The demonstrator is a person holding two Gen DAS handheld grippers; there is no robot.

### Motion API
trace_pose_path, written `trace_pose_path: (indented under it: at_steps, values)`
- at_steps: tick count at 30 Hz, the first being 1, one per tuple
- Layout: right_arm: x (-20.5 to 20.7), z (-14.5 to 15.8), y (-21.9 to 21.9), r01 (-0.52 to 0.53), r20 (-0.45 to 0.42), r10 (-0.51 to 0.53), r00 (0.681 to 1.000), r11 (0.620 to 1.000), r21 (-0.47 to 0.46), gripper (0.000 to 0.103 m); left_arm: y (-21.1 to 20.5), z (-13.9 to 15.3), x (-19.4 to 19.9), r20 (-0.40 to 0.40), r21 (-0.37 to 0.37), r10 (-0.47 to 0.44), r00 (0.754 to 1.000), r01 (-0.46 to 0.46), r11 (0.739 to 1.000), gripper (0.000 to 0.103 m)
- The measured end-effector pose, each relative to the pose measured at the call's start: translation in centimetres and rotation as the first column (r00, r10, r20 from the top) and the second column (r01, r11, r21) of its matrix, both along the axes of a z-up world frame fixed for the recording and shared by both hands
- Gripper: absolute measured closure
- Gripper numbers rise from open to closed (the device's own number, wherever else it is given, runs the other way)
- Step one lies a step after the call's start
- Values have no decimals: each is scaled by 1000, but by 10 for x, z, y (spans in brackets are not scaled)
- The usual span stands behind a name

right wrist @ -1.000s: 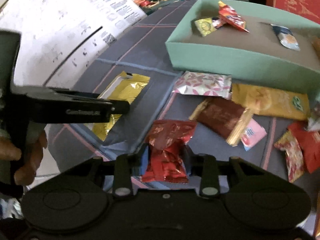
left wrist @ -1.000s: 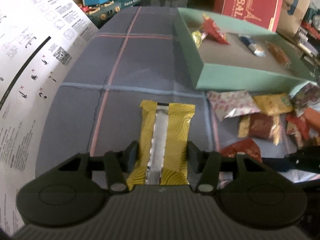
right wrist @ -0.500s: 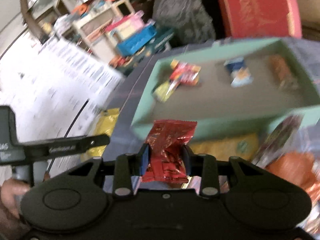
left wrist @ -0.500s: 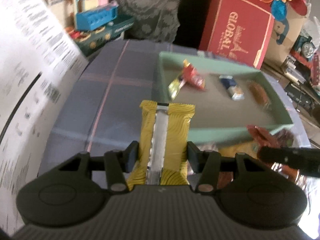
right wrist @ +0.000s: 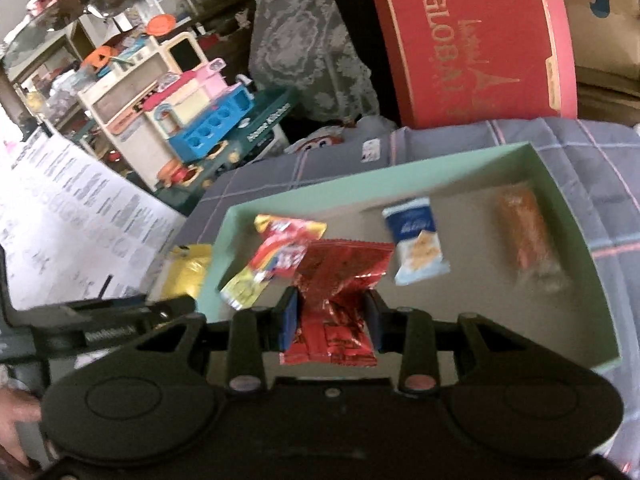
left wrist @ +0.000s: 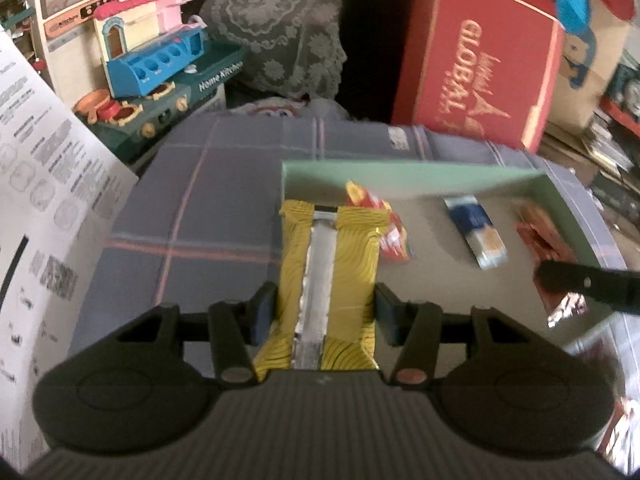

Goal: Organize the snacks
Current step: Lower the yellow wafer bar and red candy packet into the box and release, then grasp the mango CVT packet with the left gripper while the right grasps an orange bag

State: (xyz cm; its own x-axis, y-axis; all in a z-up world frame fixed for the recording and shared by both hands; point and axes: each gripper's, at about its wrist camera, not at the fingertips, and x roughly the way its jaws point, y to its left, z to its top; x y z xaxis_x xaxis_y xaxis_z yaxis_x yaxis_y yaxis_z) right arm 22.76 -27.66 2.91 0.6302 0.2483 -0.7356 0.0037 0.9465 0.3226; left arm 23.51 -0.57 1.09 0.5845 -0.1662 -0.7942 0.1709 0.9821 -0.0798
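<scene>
Over the green box (right wrist: pixel 576 216), left tongs (left wrist: pixel 326 316) clamp a yellow packet (left wrist: pixel 332 264), right tongs (right wrist: pixel 331 320) a red packet (right wrist: pixel 340 280).

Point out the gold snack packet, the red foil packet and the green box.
gold snack packet (left wrist: pixel 332 280): left wrist view, silver centre seam.
red foil packet (right wrist: pixel 336 280): right wrist view, crinkled middle.
green box (right wrist: pixel 576 220): right wrist view, inner right wall.

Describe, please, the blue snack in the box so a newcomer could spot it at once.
Find the green box on the plaid cloth. Mid-floor lies the blue packet, between a red-yellow wrapper and an orange one. It alone is blue on top, pale below.
</scene>
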Motion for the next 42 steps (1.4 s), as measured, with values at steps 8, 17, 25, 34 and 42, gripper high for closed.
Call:
trace_pose_path:
  at_steps: [8,17,25,34,42]
  values:
    - [40,-24,-1,-4,-35,3,999,1000,-27,68,-8,-9,49,-9,24,22,1000,-22,999,52]
    - [79,-48,0,21,-55,-21,998,1000,-3,68,-33,-33,92,-43,28,14,999,-13,1000,49]
    - [85,-45,0,48,-8,-48,999,999,18,29,-41,-35,94,5,74,45,999,-45,996,4]
    - [55,-35,-9,72,8,-72,997,997,-2,5,-41,-28,74,13,111,48,999,-49,993,1]
    - [8,-15,-28,76,22,-76,997,997,-6,0,-55,-22,30,-6,111,-3,1000,4,994,0]
